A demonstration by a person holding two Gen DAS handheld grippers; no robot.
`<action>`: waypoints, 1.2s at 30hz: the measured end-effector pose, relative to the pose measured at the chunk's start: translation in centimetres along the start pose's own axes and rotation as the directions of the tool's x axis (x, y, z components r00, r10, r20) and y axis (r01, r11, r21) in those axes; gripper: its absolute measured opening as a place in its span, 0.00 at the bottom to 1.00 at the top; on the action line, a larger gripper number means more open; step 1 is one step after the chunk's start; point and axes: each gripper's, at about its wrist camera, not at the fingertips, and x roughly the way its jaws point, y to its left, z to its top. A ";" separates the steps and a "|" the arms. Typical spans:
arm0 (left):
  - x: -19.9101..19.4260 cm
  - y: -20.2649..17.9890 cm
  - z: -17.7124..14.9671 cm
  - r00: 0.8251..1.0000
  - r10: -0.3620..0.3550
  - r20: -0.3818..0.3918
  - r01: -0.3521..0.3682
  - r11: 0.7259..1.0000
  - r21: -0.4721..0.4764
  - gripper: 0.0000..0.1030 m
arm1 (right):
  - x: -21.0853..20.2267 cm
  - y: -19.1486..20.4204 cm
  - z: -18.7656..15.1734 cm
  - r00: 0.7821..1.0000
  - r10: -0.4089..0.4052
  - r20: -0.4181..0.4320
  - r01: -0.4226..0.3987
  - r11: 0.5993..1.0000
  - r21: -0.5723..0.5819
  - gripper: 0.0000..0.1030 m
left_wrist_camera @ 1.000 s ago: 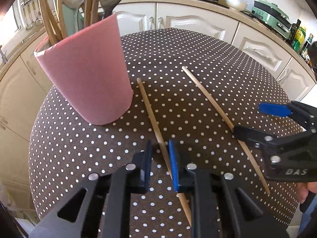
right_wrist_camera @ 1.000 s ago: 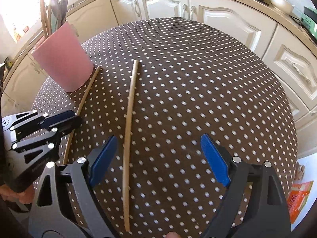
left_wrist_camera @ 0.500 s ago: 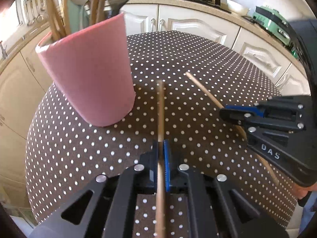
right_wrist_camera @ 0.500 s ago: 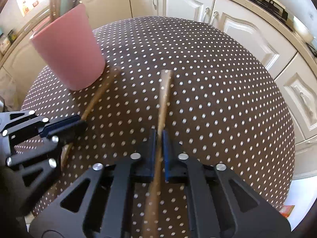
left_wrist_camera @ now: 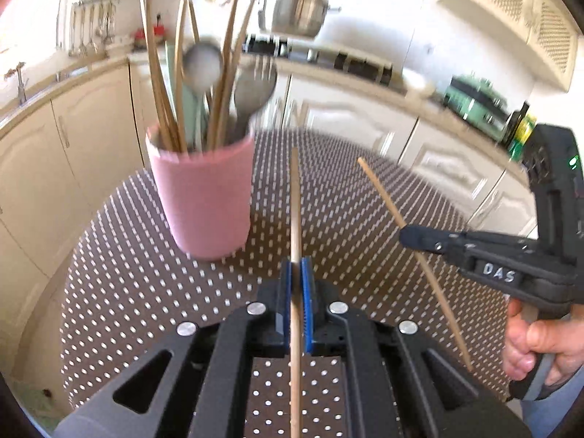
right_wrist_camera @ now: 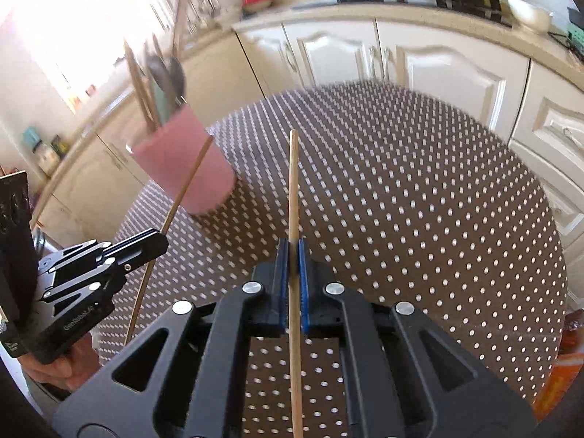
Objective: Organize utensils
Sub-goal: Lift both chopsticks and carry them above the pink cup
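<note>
Each gripper holds one wooden chopstick above the round dotted table. My left gripper is shut on a chopstick that points ahead, just right of the pink cup. The right gripper is shut on the other chopstick. In the left wrist view the right gripper shows at the right with its chopstick slanting up and left. In the right wrist view the left gripper shows at the left, its chopstick crossing in front of the pink cup.
The pink cup stands on the table's left side and holds several wooden sticks, spoons and a fork. Cream kitchen cabinets and a worktop ring the table. A hand grips the right tool at the table's right edge.
Both grippers closed on the chopsticks that lay on the table and lifted them off it. Both views tilted up, so the cup's contents and the far kitchen wall now show.
</note>
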 end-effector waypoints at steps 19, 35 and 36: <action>-9.6 4.3 3.9 0.919 0.016 0.394 0.010 0.998 -0.064 0.05 | -5.9 4.8 5.6 0.928 0.126 0.349 -0.122 0.992 -0.034 0.06; -11.0 7.0 11.2 0.783 0.046 0.621 0.027 0.994 -0.108 0.05 | -5.8 11.0 13.8 0.786 0.209 0.582 -0.170 0.978 -0.122 0.06; -10.8 7.0 11.5 0.775 0.049 0.630 0.025 0.994 -0.109 0.05 | -5.6 11.1 13.9 0.781 0.210 0.588 -0.173 0.978 -0.119 0.06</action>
